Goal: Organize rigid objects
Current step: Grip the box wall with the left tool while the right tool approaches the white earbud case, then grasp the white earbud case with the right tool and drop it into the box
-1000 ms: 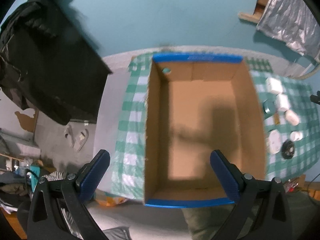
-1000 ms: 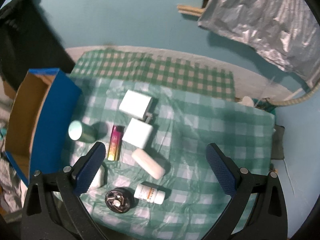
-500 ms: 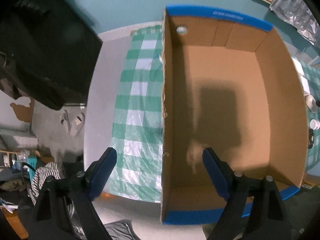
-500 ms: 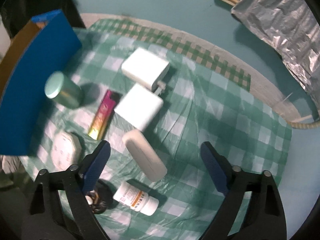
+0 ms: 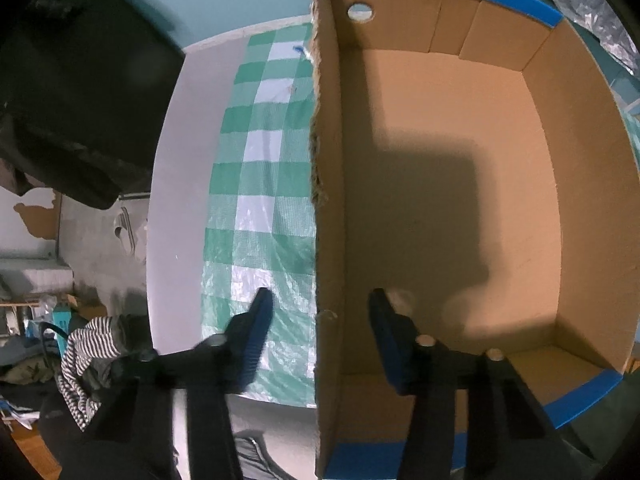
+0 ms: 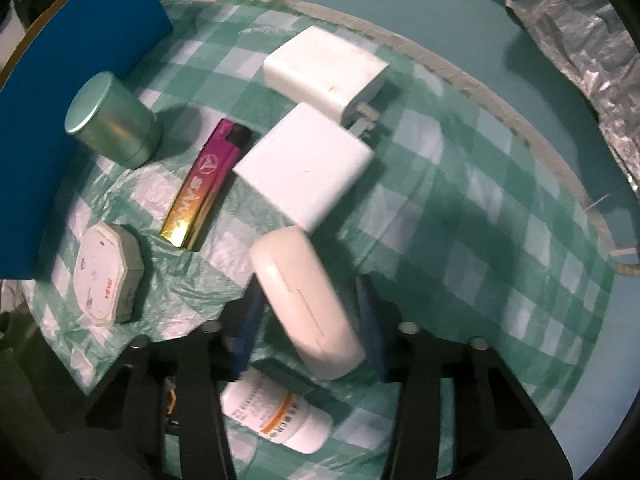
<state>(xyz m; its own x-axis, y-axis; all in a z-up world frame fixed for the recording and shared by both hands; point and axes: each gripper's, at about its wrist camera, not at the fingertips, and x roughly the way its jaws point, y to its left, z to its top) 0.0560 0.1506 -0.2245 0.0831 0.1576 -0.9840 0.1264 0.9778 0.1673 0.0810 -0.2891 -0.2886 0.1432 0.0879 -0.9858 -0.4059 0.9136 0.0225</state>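
Note:
An empty cardboard box point(image 5: 440, 184) with blue trim stands on the green checked cloth. My left gripper point(image 5: 320, 312) straddles its left wall point(image 5: 326, 200), one finger outside, one inside, jaws part closed and not touching it. My right gripper point(image 6: 308, 300) has its fingers on both sides of a white oval case point(image 6: 304, 300), close to it but contact is unclear. Near it lie a white pill bottle point(image 6: 280, 420), two white chargers point(image 6: 304, 164) point(image 6: 324, 72), a pink-gold lighter point(image 6: 204, 184), a green tin point(image 6: 112, 120) and an octagonal white box point(image 6: 106, 276).
The box's blue outer side point(image 6: 76, 80) stands at the left of the objects. The table's pale edge point(image 5: 176, 160) runs left of the cloth, with dark clothing and floor clutter beyond. A silver foil sheet point(image 6: 580, 40) hangs at the far right.
Both grippers dropped lower and narrowed their jaws. The left came over the box's left wall. The right came down around the white oval case.

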